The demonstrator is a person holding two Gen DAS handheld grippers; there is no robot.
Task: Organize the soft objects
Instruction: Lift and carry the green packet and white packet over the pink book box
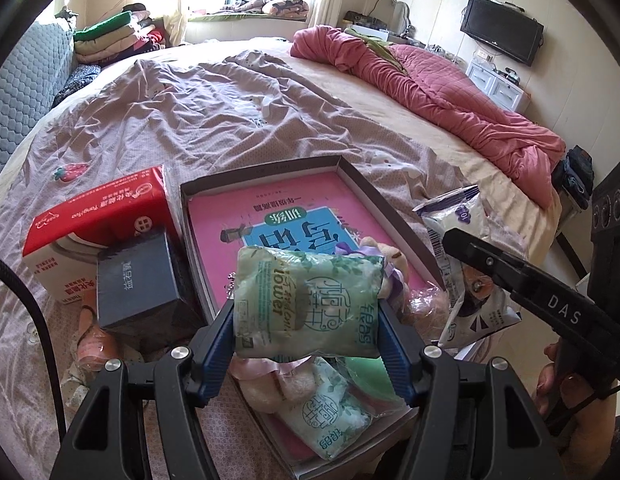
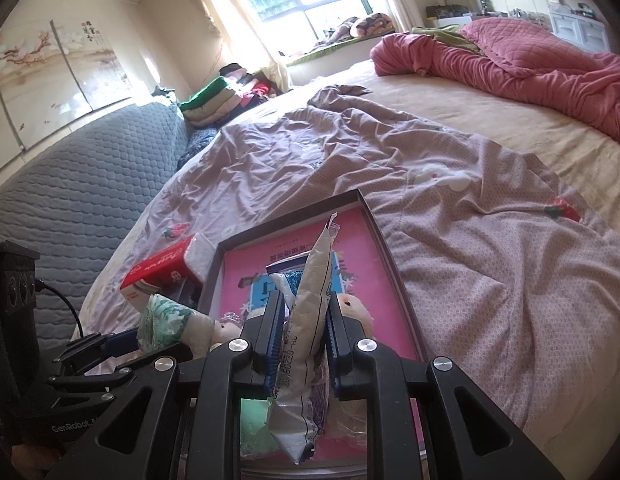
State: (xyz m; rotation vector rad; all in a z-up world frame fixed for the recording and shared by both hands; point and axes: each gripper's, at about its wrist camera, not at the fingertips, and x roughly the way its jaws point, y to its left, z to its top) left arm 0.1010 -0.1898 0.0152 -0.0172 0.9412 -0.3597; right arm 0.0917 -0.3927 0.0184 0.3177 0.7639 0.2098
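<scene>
Left to right: red tissue box (image 1: 98, 216), half behind dark box (image 1: 136, 280). Left gripper (image 1: 308, 354) clamped on green tissue pack (image 1: 308, 304), held over shallow tray (image 1: 385, 204). Right gripper (image 2: 302, 340) pinched edge-on white-purple packet (image 2: 310, 320); print unreadable. Plush toys (image 1: 389, 264) under both, mostly hidden.
</scene>
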